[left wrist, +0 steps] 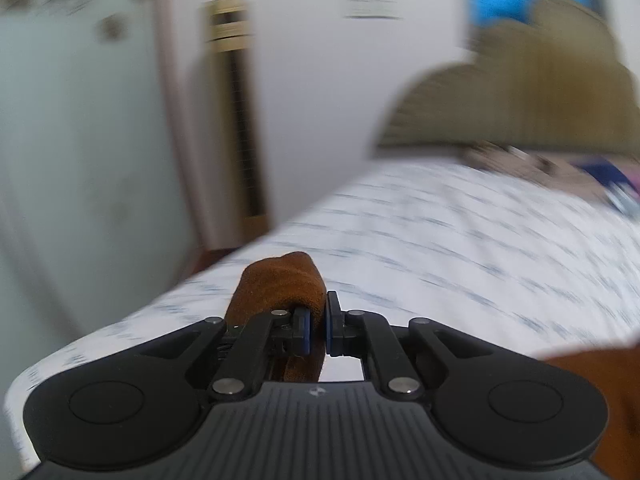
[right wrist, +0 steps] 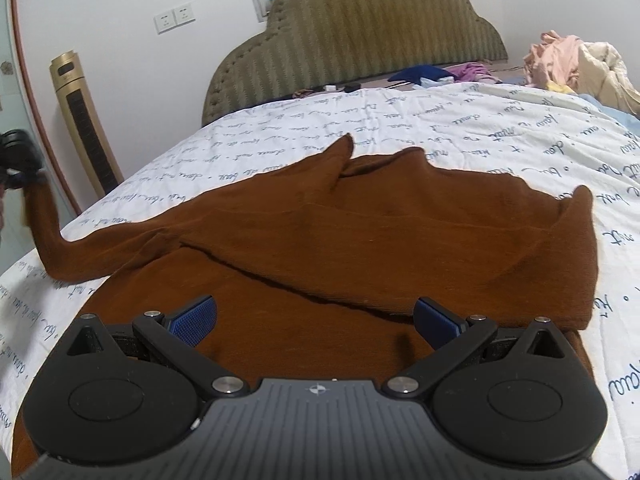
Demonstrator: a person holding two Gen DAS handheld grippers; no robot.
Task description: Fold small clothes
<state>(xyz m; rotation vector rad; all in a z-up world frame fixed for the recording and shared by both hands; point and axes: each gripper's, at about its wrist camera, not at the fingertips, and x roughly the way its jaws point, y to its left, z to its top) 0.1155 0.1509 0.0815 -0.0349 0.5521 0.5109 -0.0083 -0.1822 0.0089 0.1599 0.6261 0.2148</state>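
A brown garment (right wrist: 360,232) lies spread across the white script-printed bedsheet (right wrist: 500,128), its body rumpled with a diagonal fold running over the lower part and two corners poking up along the far edge. One sleeve (right wrist: 52,236) stretches off to the left edge of the bed and rises there to the left gripper (right wrist: 18,160), seen small at the frame's edge. In the left wrist view, which is motion-blurred, the left gripper (left wrist: 316,330) has its blue pads pressed nearly together on the sleeve end (left wrist: 280,288), a bunch of brown cloth bulging above the left finger. The right gripper (right wrist: 314,320) sits low over the near part of the garment with its jaws spread wide, blue pads (right wrist: 192,320) apart and nothing between them but the cloth lying beneath. Beyond the bed stand an olive ribbed headboard (right wrist: 360,40), a gold tower fan (right wrist: 84,128) against the wall, and a heap of pale clothes (right wrist: 576,68) at the far right.
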